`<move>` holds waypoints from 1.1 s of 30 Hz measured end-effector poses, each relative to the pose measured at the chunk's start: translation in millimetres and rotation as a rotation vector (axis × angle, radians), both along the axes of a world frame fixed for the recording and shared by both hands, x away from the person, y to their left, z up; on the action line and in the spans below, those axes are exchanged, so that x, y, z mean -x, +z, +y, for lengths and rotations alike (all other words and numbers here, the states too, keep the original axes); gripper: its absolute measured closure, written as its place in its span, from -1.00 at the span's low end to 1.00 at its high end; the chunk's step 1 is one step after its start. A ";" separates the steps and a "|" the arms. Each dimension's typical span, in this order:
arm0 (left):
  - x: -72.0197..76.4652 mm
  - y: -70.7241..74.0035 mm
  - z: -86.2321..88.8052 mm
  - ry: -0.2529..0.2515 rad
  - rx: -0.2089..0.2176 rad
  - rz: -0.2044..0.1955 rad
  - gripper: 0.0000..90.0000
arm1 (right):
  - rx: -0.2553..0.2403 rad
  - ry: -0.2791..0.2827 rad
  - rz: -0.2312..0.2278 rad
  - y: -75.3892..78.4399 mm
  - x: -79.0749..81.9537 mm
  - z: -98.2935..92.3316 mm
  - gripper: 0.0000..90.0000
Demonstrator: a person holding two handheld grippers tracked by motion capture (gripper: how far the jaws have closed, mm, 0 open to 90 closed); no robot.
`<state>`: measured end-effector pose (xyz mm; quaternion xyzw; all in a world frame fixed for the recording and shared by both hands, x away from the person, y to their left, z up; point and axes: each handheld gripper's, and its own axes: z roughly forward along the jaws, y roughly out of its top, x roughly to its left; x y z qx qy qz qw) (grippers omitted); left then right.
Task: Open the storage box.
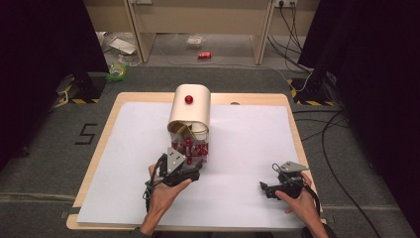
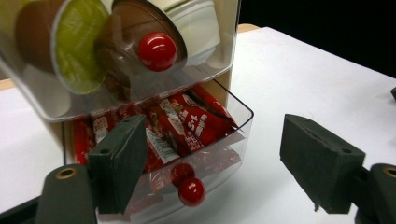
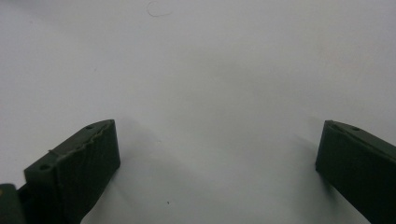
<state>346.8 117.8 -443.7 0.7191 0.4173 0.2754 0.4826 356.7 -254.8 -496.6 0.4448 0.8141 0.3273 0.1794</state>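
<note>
A cream, round-topped box (image 1: 189, 111) stands at the middle of the white sheet (image 1: 247, 144), with a red knob (image 1: 188, 99) on it. Its clear lower drawer (image 2: 233, 140) is pulled out and holds red sachets (image 2: 187, 123). Above it, the clear upper drawer (image 2: 140, 74) holds round capsules (image 2: 81, 44) and has a red knob (image 2: 157, 51). My left gripper (image 1: 194, 167) (image 2: 212, 140) is open right in front of the lower drawer. That drawer's red knob (image 2: 191, 191) sits between the pads, untouched. My right gripper (image 1: 265, 188) (image 3: 217, 149) rests open near the front right, with nothing in it.
The wooden table edge (image 1: 101, 144) frames the sheet. Beyond the table, on the floor, lie a red can (image 1: 204, 55), some litter (image 1: 119, 67) and cables (image 1: 327, 144) at the right. Dark curtains hang on both sides.
</note>
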 end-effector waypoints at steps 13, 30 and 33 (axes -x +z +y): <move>-13.5 -7.8 -1.6 -0.046 -0.018 0.063 -0.45 | 0.002 0.002 0.000 0.0 0.0 -0.2 -0.99; 1.0 -5.9 5.2 -0.079 -0.004 0.082 -0.38 | 0.001 0.001 0.000 0.0 0.1 -0.1 -0.99; 5.9 -6.7 6.6 -0.092 0.007 0.103 -0.37 | 0.001 0.002 0.000 0.0 0.0 -0.2 -0.99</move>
